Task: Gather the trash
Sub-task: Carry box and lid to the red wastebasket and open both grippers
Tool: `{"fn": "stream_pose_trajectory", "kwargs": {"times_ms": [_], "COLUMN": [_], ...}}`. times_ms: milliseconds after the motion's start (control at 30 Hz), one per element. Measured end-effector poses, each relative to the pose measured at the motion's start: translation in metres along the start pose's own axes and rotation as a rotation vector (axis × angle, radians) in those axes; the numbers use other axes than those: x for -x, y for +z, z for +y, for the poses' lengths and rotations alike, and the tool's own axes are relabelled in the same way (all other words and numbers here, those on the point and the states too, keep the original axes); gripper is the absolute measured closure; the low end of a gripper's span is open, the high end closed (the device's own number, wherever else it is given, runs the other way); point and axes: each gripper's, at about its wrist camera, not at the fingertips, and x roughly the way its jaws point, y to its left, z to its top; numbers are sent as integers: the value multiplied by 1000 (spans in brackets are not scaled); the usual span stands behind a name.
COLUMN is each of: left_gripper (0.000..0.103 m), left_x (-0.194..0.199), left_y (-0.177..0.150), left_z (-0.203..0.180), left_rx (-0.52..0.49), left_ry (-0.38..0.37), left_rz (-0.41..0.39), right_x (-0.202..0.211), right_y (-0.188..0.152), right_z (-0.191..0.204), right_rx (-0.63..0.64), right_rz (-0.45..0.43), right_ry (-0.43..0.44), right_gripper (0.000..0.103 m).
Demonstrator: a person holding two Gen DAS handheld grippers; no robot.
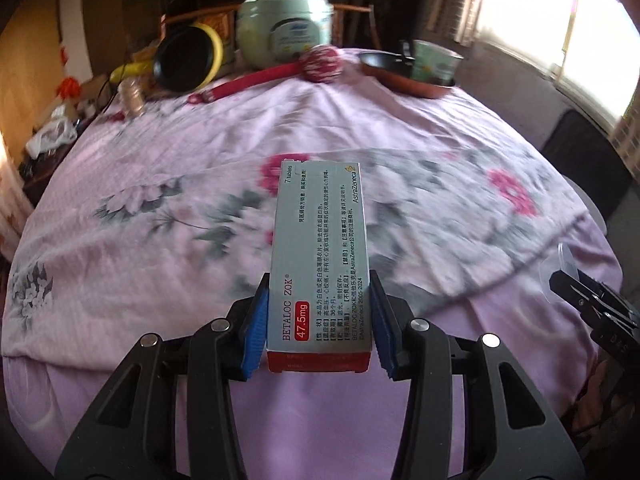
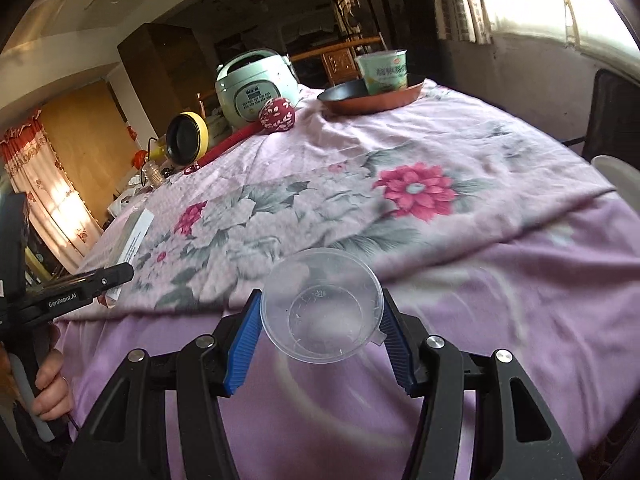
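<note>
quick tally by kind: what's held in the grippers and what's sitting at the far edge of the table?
Medicine box, in the left hand-held gripper: 1
Clear plastic cup, in the right hand-held gripper: 1
Pans, yellow-rimmed pan and copper pan: 2
Rice cooker: 1
Green paper cup: 1
Red massage hammer: 1
Total: 7

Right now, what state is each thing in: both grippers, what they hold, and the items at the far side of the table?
Left gripper: jaws shut on medicine box.
Medicine box: closed, held above the cloth.
Right gripper: jaws shut on clear plastic cup.
Clear plastic cup: empty, held by its rim.
Rice cooker: lid closed.
Frying pan: upright, holds a green cup.
</note>
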Motion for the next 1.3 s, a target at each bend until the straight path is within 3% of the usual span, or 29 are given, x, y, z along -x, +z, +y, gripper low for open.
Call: {"fn": "stream_pose_trajectory", "kwargs": {"times_ms": [233, 467, 800, 1033, 1300], "left_gripper": [58, 58, 58, 58, 58], "left_x": [21, 38, 49, 36, 2], "left_y": [-14, -33, -77, -114, -152], "left_z": [-56, -135, -267, -361, -430], "left_rx": [-45, -179, -402, -562, -673], "left_ry": [-122, -212, -362, -468, -503], "left_rz": [-20, -28, 9, 83, 195], "right_x": [56, 130, 236, 257, 224], "right_y": [-19, -44, -116, -198, -254], "right_z": [-27, -72, -181, -282, -344], "right_rx": [-29, -81, -253, -473, -613], "right_rz": [-79, -184, -285, -194, -81], "right_ry": [-17, -88, -301, -469, -477], "right_gripper": [46, 46, 47, 47, 47]}}
